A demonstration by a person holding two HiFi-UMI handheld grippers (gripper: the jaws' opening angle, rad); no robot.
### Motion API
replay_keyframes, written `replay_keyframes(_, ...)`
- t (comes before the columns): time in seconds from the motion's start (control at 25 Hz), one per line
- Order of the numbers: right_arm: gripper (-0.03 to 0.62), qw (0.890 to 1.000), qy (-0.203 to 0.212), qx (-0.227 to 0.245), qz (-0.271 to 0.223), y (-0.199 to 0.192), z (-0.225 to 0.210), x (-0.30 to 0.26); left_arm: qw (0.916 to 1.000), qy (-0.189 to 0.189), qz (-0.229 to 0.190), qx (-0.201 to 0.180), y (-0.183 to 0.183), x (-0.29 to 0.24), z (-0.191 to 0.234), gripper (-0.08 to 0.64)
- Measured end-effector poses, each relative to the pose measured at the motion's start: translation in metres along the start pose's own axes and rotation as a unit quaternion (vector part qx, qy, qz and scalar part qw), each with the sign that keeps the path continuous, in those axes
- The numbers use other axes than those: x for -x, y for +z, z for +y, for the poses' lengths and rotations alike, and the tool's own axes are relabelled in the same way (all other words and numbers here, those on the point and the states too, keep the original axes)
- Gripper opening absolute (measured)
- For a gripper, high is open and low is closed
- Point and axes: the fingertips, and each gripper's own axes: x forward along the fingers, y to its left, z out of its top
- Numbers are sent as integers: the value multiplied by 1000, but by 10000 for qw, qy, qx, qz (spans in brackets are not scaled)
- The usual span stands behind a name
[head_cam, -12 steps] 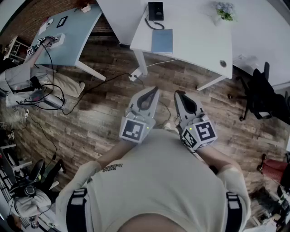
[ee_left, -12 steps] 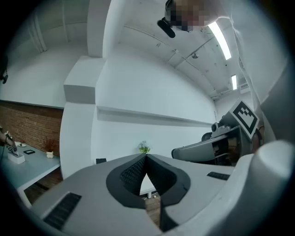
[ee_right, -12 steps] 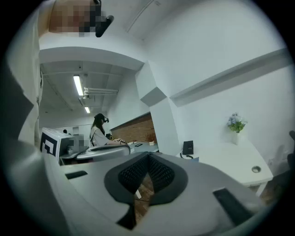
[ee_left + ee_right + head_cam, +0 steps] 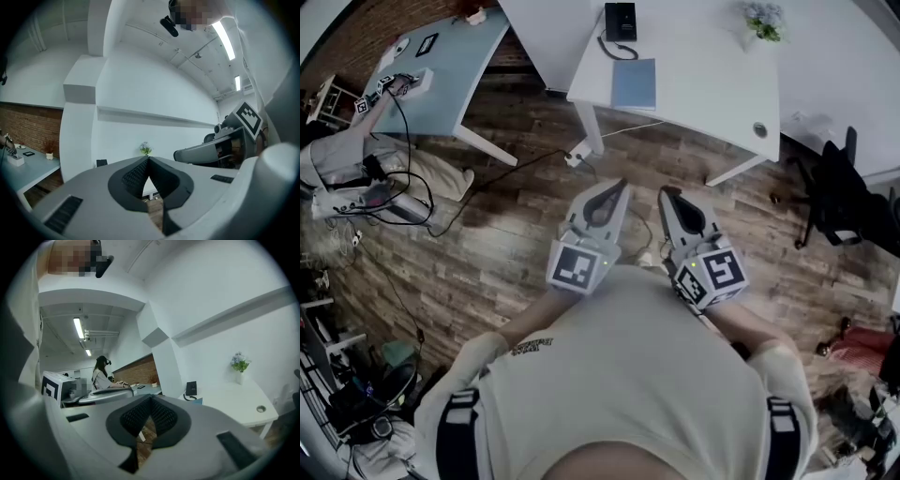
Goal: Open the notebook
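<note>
Currently carries left gripper (image 4: 617,187) and right gripper (image 4: 667,193) side by side above the floor (image 4: 516,244), fingers (image 4: 135,176) pressed together on nothing. Needs to step up to the blue notebook (image 4: 636,84) lying flat on the white bench (image 4: 717,89) near the phone (image 4: 622,21), then part fingers and lift the cover's free edge.

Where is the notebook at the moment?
In the head view, the blue notebook lies on the white table near the top, just below the black telephone and left of the small potted flowers.
</note>
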Motion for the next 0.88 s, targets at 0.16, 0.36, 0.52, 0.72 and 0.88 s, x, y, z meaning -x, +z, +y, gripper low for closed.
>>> replay_keyframes(0.16, 2, 10000, -8, -92, -13, -3, -5, 5, 10000, 2, 32, 0, -3, -1, -6, 3)
replay_keyframes(0.36, 2, 9998, 1, -221, 23, -6, -14, 6, 9999, 52, 125, 33, -7, -5, -9, 3)
replay_keyframes(0.52, 2, 9996, 73, -260, 28, -7, -21, 10, 9998, 126, 159, 23, -9, -9, -15, 3)
replay_keyframes(0.72, 3, 9996, 170, -236, 27, -5, -32, 12, 9996, 249, 157, -13, -8, -18, -19, 3)
replay_keyframes(0.88, 3, 9995, 254, -192, 7, -4, -43, 18, 9993, 373, 81, -2, -5, -25, -27, 3)
